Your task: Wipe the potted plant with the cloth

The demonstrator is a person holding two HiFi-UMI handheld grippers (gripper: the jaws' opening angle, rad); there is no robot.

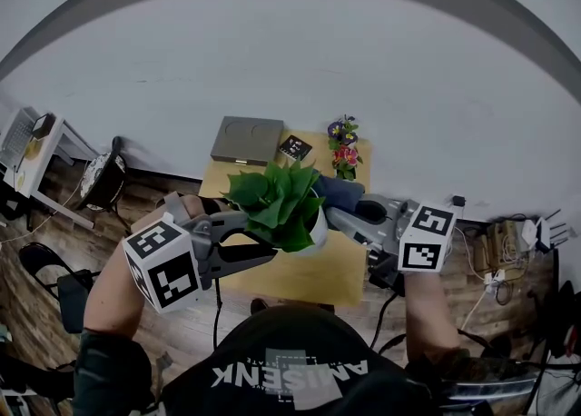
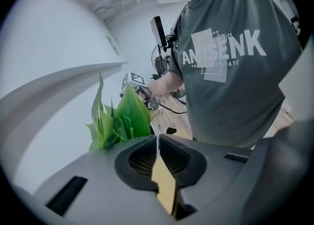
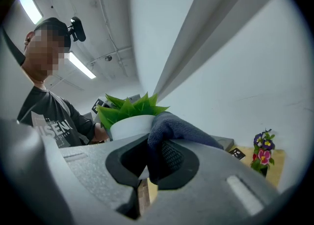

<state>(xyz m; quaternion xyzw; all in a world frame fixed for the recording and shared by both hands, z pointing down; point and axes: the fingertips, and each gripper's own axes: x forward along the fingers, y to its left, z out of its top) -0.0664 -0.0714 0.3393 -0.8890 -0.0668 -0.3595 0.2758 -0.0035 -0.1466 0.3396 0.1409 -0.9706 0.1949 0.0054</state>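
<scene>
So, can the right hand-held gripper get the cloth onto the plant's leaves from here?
Probably yes. The right hand-held gripper holds the cloth, which looks pressed against the white pot, with the leaves just above and nothing between. The left hand-held gripper seems to pinch the pot's rim from the other side.

My head camera looks steeply down; both gripper cameras sit close beside the plant (image 1: 277, 201), shared by all views.

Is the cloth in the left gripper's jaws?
No, the dark cloth sits pinched in the right gripper's jaws, while the left gripper's jaws are together with no cloth between them.
</scene>
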